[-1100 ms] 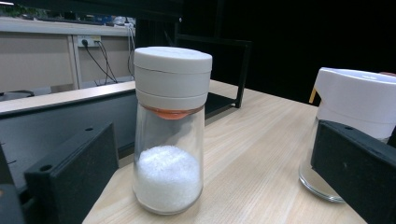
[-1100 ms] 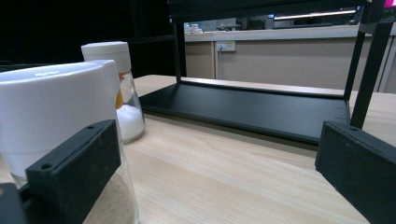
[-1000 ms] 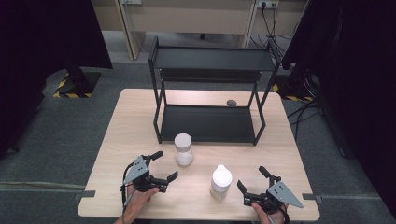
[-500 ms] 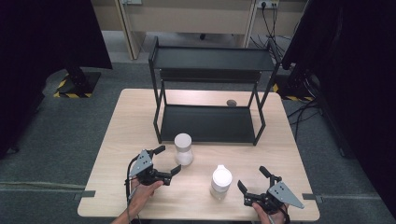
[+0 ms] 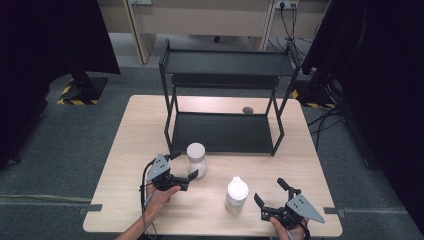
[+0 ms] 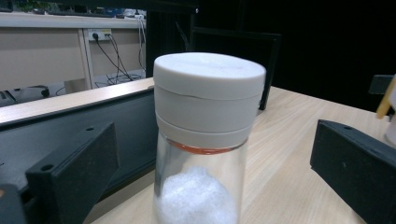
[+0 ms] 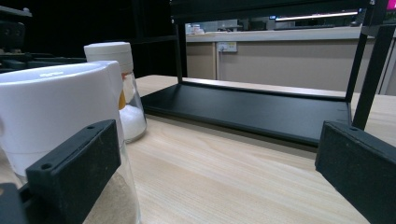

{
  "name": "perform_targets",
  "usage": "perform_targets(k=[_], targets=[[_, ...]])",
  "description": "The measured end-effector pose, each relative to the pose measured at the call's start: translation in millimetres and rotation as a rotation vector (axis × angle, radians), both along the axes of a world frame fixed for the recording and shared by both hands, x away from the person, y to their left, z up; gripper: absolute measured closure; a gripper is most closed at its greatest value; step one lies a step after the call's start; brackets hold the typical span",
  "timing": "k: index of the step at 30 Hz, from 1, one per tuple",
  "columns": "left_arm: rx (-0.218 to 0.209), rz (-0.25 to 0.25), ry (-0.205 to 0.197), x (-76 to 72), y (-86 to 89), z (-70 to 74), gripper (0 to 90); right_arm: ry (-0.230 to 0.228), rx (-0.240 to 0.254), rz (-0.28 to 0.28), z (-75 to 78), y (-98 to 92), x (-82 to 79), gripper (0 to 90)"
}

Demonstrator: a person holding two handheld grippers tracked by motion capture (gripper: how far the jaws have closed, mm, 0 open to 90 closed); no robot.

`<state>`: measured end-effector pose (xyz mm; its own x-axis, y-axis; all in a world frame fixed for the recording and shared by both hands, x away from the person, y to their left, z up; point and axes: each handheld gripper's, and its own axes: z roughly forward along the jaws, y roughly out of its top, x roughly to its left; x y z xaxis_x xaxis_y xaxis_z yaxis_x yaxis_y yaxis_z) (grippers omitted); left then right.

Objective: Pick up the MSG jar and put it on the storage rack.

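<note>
Your left tongs point(image 5: 182, 165) had moved forward from the near left part of the tabletop point(image 5: 135, 135) over the last second, and now their open jaws stood on either side of the salt jar point(image 5: 196, 159) without pressing it; in the left gripper view the jar point(image 6: 203, 140) sat upright between them with a gap on each side. That put you at the point of closing on it. The jar stood just in front of the near left leg of the black shelf point(image 5: 222, 132), so room behind it was tight. Your right tongs point(image 5: 272, 196), also open and empty, had not moved, just right of the second jar point(image 5: 236, 194), near the tabletop's near edge.
</note>
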<state>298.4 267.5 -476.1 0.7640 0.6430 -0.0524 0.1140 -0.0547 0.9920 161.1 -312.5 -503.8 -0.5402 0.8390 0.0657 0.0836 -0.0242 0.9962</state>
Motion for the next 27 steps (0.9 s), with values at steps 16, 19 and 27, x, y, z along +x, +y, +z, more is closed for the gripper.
perform_targets(k=[16,19,27], targets=[[0.037,-0.008,0.003,16.7,-14.7,1.0,4.9,0.003,0.002,0.002,0.0,-0.2,0.3,0.4],[0.045,-0.004,0.004,19.7,-17.0,-1.8,7.6,0.004,0.002,0.003,0.0,0.1,0.5,0.4],[0.069,-0.012,-0.008,25.8,-20.2,-1.7,20.4,0.003,-0.002,0.008,0.1,0.4,1.4,0.4]])
